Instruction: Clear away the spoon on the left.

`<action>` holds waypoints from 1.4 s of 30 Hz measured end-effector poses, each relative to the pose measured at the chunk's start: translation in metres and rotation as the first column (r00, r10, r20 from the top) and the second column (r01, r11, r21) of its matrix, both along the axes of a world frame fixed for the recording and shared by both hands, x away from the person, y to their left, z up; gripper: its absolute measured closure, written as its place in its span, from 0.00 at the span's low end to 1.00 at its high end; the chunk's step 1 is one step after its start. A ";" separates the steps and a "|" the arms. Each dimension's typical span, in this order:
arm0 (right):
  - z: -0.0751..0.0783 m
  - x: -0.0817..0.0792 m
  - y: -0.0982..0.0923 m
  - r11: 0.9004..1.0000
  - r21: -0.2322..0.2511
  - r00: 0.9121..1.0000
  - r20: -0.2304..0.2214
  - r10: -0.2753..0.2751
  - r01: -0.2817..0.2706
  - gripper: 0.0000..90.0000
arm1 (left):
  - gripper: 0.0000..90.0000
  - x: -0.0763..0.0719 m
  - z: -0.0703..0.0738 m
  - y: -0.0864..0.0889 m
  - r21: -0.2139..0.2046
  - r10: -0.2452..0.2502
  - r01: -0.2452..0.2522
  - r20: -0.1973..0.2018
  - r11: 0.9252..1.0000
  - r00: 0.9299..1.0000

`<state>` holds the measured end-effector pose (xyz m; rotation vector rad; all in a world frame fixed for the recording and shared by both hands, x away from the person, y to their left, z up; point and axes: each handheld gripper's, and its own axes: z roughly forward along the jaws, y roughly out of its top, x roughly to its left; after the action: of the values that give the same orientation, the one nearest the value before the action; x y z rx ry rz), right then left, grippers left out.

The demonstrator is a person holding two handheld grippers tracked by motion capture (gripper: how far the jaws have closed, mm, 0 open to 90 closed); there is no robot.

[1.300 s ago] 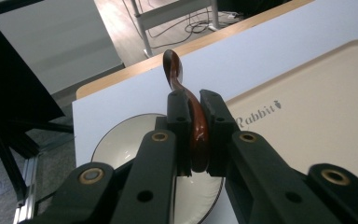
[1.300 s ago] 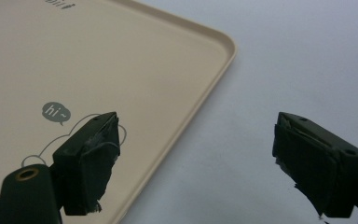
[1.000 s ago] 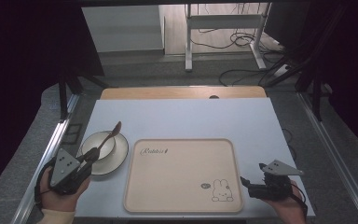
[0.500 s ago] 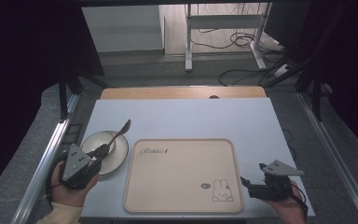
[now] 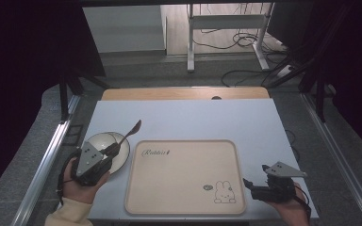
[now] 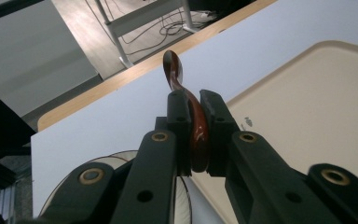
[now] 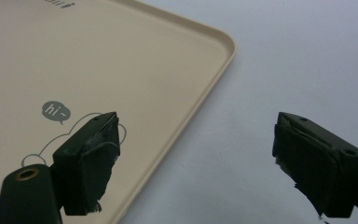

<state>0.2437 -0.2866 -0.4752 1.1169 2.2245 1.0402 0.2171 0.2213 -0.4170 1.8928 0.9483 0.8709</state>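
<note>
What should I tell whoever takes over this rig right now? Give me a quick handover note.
Left gripper: shut on the dark wooden spoon, gripped along its handle, bowl end pointing away from the gripper.
Right gripper: open, holding nothing, resting at the near right corner of the beige tray, one jaw over the tray's edge.
The spoon sits over the white plate, which is on the table just left of the tray. The tray has nothing on it.
Done: spoon grasped.
Left, probably: move the spoon, likely onto the tray, and maybe the plate too; the goal is my guess.
</note>
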 end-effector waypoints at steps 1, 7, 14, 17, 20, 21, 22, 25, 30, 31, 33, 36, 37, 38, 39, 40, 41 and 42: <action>0.000 0.000 0.000 1.000 0.000 1.000 0.000 0.001 -0.001 0.16 | 0.94 0.001 0.000 -0.001 0.005 -0.004 0.004 -0.003 1.000 1.000; 0.000 0.000 0.000 1.000 0.000 1.000 -0.002 0.002 -0.002 0.16 | 0.94 0.005 -0.003 -0.009 0.014 -0.024 0.024 -0.014 1.000 1.000; -0.001 0.000 0.000 1.000 -0.002 1.000 -0.001 0.004 -0.004 0.16 | 0.94 0.005 -0.012 -0.014 0.027 -0.037 0.038 -0.038 0.999 0.999; -0.001 0.000 0.000 1.000 -0.003 1.000 -0.001 0.005 -0.005 0.16 | 0.94 0.006 -0.015 -0.017 0.031 -0.043 0.044 -0.049 0.999 0.998; -0.001 0.000 0.000 1.000 -0.007 1.000 0.001 0.008 -0.008 0.16 | 0.94 0.007 -0.018 -0.021 0.039 -0.051 0.053 -0.058 0.998 0.997; -0.001 0.000 0.000 1.000 -0.007 1.000 0.001 0.008 -0.008 0.16 | 0.94 0.007 -0.019 -0.022 0.041 -0.054 0.056 -0.059 0.998 0.997; -0.001 0.000 0.000 1.000 -0.007 1.000 0.001 0.009 -0.009 0.16 | 0.94 0.008 -0.020 -0.022 0.044 -0.056 0.059 -0.063 0.997 0.996; -0.001 0.000 0.000 1.000 -0.005 1.000 -0.003 0.008 -0.008 0.16 | 0.94 0.008 -0.023 -0.024 0.047 -0.061 0.064 -0.071 0.997 0.996; -0.001 0.001 0.000 1.000 -0.007 1.000 -0.003 0.011 -0.011 0.16 | 0.94 0.010 -0.027 -0.026 0.053 -0.066 0.070 -0.081 0.996 0.995; -0.001 0.000 0.000 1.000 -0.007 1.000 -0.003 0.010 -0.010 0.16 | 0.94 0.010 -0.028 -0.028 0.049 -0.067 0.072 -0.082 0.996 0.994; -0.001 0.000 0.000 1.000 -0.006 1.000 -0.002 0.008 -0.008 0.16 | 0.94 0.010 -0.029 -0.029 0.054 -0.070 0.075 -0.087 0.996 0.994; -0.001 0.000 0.000 1.000 -0.007 1.000 -0.001 0.008 -0.008 0.16 | 0.94 0.010 -0.032 -0.031 0.061 -0.075 0.081 -0.095 0.995 0.993; -0.001 0.000 0.000 1.000 -0.007 1.000 -0.001 0.008 -0.008 0.16 | 0.94 0.011 -0.033 -0.032 0.061 -0.076 0.082 -0.099 0.995 0.992; -0.001 0.000 0.000 1.000 -0.006 1.000 -0.002 0.008 -0.009 0.16 | 0.94 0.011 -0.034 -0.032 0.063 -0.077 0.084 -0.102 0.994 0.992; -0.001 0.000 0.000 1.000 -0.007 1.000 -0.004 0.009 -0.009 0.16 | 0.94 0.011 -0.035 -0.032 0.065 -0.078 0.085 -0.104 0.994 0.992; -0.001 0.000 0.000 1.000 -0.008 1.000 -0.002 0.009 -0.009 0.16 | 0.94 0.011 -0.035 -0.033 0.066 -0.080 0.087 -0.108 0.994 0.991; -0.001 0.000 0.000 1.000 -0.008 1.000 -0.002 0.009 -0.009 0.16 | 0.94 0.011 -0.036 -0.033 0.068 -0.081 0.089 -0.109 0.994 0.991; -0.001 0.000 0.000 1.000 -0.007 1.000 -0.001 0.009 -0.009 0.16 | 0.94 0.011 -0.037 -0.034 0.068 -0.082 0.090 -0.111 0.994 0.990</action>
<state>0.2438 -0.2868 -0.4762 1.1053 2.2344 1.0351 0.2282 0.1868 -0.4538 2.0449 0.9022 0.7675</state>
